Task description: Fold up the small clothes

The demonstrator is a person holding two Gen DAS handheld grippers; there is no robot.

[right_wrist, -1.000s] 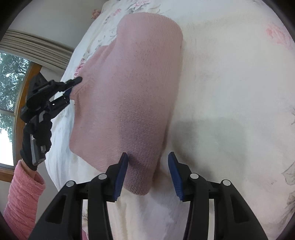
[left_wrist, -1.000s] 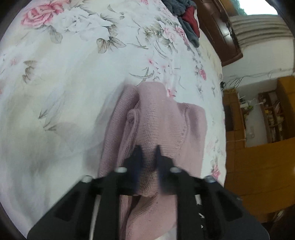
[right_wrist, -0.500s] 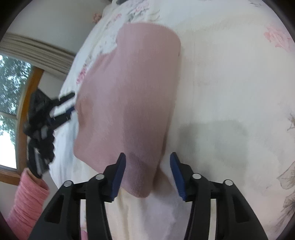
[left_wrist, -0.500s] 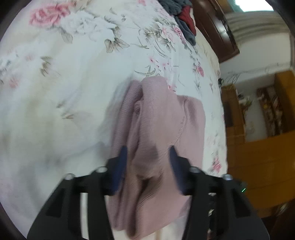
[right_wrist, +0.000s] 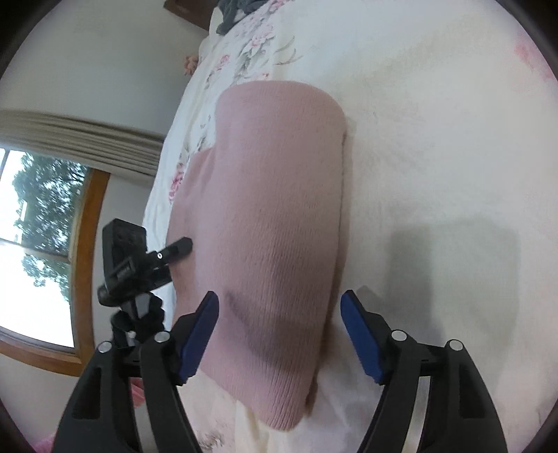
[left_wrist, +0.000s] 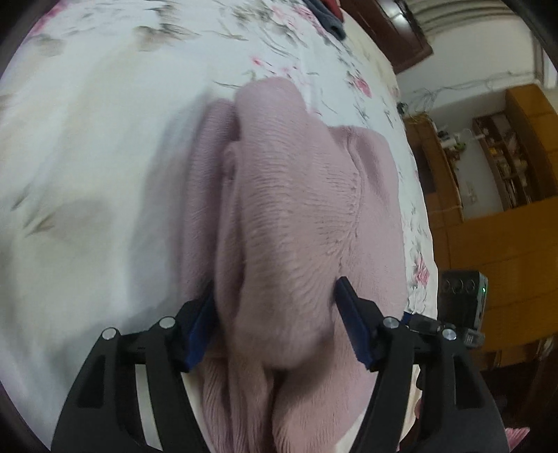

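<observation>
A folded pink knitted sweater (right_wrist: 275, 226) is spread on the white floral bedsheet (right_wrist: 436, 122). The right gripper (right_wrist: 279, 334) is held wide open above its near edge, and the left gripper (left_wrist: 275, 313) likewise parted, nothing clamped, probably so the fold settles.

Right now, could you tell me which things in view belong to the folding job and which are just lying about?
Part of the job:
pink knitted garment
left gripper, open
right gripper, open
floral bedsheet it lies on

Just lying about:
dark clothes pile at the far end of the bed
wooden shelves
window
</observation>
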